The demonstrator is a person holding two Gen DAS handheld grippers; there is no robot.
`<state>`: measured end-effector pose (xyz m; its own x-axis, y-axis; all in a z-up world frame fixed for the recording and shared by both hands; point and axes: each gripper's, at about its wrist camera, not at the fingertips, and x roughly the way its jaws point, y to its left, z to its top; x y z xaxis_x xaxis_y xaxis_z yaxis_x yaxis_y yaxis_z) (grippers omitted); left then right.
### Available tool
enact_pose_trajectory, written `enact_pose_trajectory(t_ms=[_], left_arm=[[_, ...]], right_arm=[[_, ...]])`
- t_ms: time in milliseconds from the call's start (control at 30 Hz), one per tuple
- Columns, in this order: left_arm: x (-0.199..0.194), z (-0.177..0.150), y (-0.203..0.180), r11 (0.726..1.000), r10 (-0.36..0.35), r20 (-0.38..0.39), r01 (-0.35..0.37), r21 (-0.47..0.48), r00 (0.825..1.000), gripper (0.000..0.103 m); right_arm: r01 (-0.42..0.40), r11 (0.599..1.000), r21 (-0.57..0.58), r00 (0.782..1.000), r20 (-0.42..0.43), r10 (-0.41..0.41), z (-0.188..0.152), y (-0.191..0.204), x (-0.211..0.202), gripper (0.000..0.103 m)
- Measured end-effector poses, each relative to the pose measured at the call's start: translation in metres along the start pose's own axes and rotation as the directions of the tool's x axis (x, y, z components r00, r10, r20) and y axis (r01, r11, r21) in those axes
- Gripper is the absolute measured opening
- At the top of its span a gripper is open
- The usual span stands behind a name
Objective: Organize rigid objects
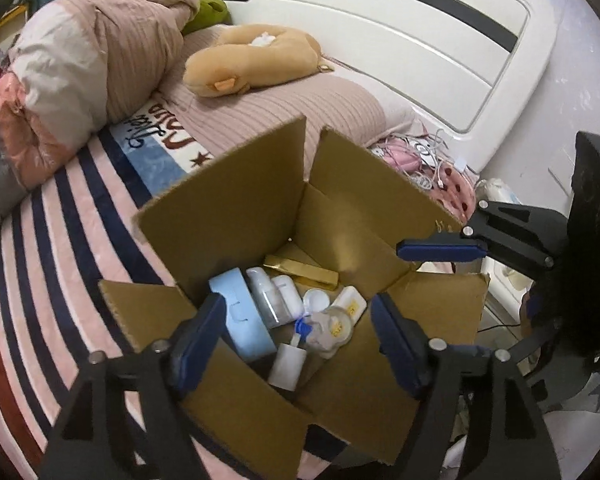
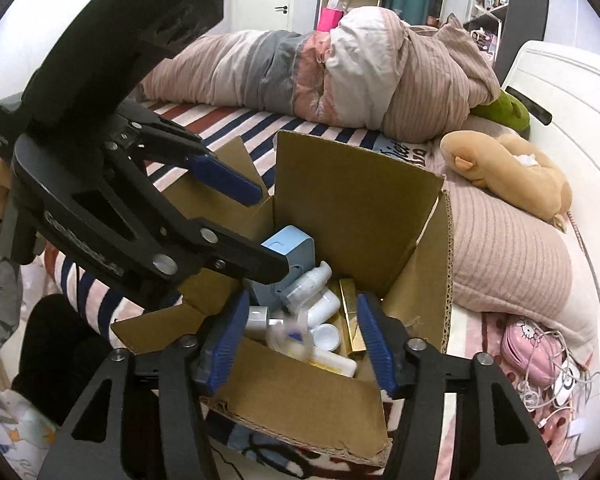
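Observation:
An open cardboard box [image 1: 352,216] [image 2: 356,200] stands on the striped bed. Inside lie a light blue box [image 1: 242,316] [image 2: 288,246], white bottles [image 1: 268,296] [image 2: 322,308], a small white jar [image 1: 316,300] [image 2: 326,336], a gold box [image 1: 302,270] [image 2: 350,320] and a clear blurred bottle with a blue part [image 1: 328,330] [image 2: 290,332]. My left gripper [image 1: 300,332] is open and empty above the box; it also shows in the right wrist view [image 2: 260,232]. My right gripper [image 2: 300,332] is open and empty above the box; one finger [image 1: 440,250] shows at the right of the left wrist view.
A rolled duvet [image 1: 80,72] [image 2: 340,68], a tan plush toy [image 1: 256,60] [image 2: 512,168] and a pink pillow [image 2: 508,256] lie on the bed beyond the box. A white headboard [image 1: 400,32] stands behind. A pink item and tangled cables [image 2: 540,364] lie beside the box.

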<state>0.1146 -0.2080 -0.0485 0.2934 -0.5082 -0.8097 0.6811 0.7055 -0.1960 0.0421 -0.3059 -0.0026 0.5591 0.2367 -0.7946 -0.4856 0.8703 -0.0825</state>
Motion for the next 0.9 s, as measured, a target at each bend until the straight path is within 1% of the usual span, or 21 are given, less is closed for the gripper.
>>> enact_pose_trajectory(t_ms=[67,133,167,200,233,300,333,367,400,433,467,533,567,600,633,733,800,900], left_arm=[[-0.004,0.001,0.001,1.000,0.005,0.010,-0.005,-0.009,1.000,0.076],[-0.010,-0.001,0.002,1.000,0.021,0.027,-0.020,-0.020,0.999,0.079],[-0.014,-0.002,0.003,0.999,0.034,0.042,-0.033,-0.027,0.999,0.084],[-0.020,-0.003,0.004,0.998,0.046,0.061,-0.044,-0.036,0.997,0.086],[-0.024,-0.004,0.005,0.998,0.055,0.076,-0.051,-0.043,0.996,0.087],[-0.036,-0.008,0.007,0.995,0.081,0.113,-0.074,-0.068,0.990,0.090],[-0.044,-0.012,0.008,0.991,0.114,0.140,-0.103,-0.085,0.984,0.092],[-0.051,-0.014,0.008,0.987,0.145,0.160,-0.130,-0.098,0.976,0.095],[-0.058,-0.018,0.008,0.979,0.185,0.184,-0.165,-0.116,0.965,0.098],[-0.064,-0.020,0.009,0.973,0.215,0.204,-0.191,-0.133,0.955,0.098],[-0.073,-0.024,0.010,0.962,0.254,0.228,-0.221,-0.158,0.940,0.099],[-0.085,-0.031,0.013,0.940,0.316,0.260,-0.264,-0.216,0.913,0.099],[-0.092,-0.035,0.016,0.920,0.362,0.270,-0.296,-0.258,0.892,0.099],[-0.098,-0.039,0.018,0.898,0.407,0.280,-0.326,-0.294,0.869,0.099],[-0.105,-0.045,0.019,0.870,0.461,0.296,-0.362,-0.334,0.836,0.099],[-0.122,-0.062,0.023,0.800,0.573,0.329,-0.427,-0.421,0.750,0.101],[-0.131,-0.071,0.027,0.780,0.597,0.339,-0.428,-0.457,0.727,0.102],[-0.139,-0.081,0.031,0.753,0.625,0.328,-0.434,-0.495,0.708,0.102]], right_arm=[[-0.004,1.000,0.000,1.000,0.002,0.004,0.000,0.000,0.001,0.056],[-0.010,1.000,0.002,1.000,0.007,0.010,0.001,-0.001,0.001,0.059],[-0.013,1.000,0.004,1.000,0.013,0.013,0.001,-0.002,0.001,0.064],[-0.018,1.000,0.006,1.000,0.022,0.018,0.002,-0.003,0.000,0.070],[-0.026,1.000,0.008,0.999,0.034,0.025,0.003,-0.003,-0.001,0.073],[-0.052,0.999,0.005,0.997,0.066,0.051,0.005,-0.004,-0.003,0.083],[-0.067,0.998,0.003,0.994,0.087,0.066,0.006,-0.004,-0.005,0.085],[-0.078,0.997,0.001,0.991,0.105,0.078,0.008,-0.004,-0.007,0.091],[-0.092,0.996,0.001,0.987,0.133,0.091,0.009,-0.006,-0.010,0.098],[-0.102,0.995,0.003,0.983,0.155,0.100,0.011,-0.006,-0.012,0.100],[-0.119,0.993,0.007,0.976,0.185,0.115,0.013,-0.008,-0.015,0.103],[-0.155,0.988,0.013,0.963,0.226,0.148,0.016,-0.012,-0.020,0.103],[-0.172,0.985,0.016,0.956,0.243,0.164,0.017,-0.013,-0.022,0.103],[-0.184,0.983,0.016,0.950,0.259,0.173,0.019,-0.014,-0.024,0.103],[-0.188,0.982,0.015,0.946,0.273,0.177,0.021,-0.014,-0.026,0.103],[-0.196,0.981,0.009,0.929,0.322,0.183,0.024,-0.013,-0.032,0.103],[-0.207,0.978,0.003,0.919,0.345,0.193,0.026,-0.012,-0.035,0.103],[-0.211,0.978,-0.009,0.910,0.364,0.200,0.027,-0.010,-0.036,0.103]])
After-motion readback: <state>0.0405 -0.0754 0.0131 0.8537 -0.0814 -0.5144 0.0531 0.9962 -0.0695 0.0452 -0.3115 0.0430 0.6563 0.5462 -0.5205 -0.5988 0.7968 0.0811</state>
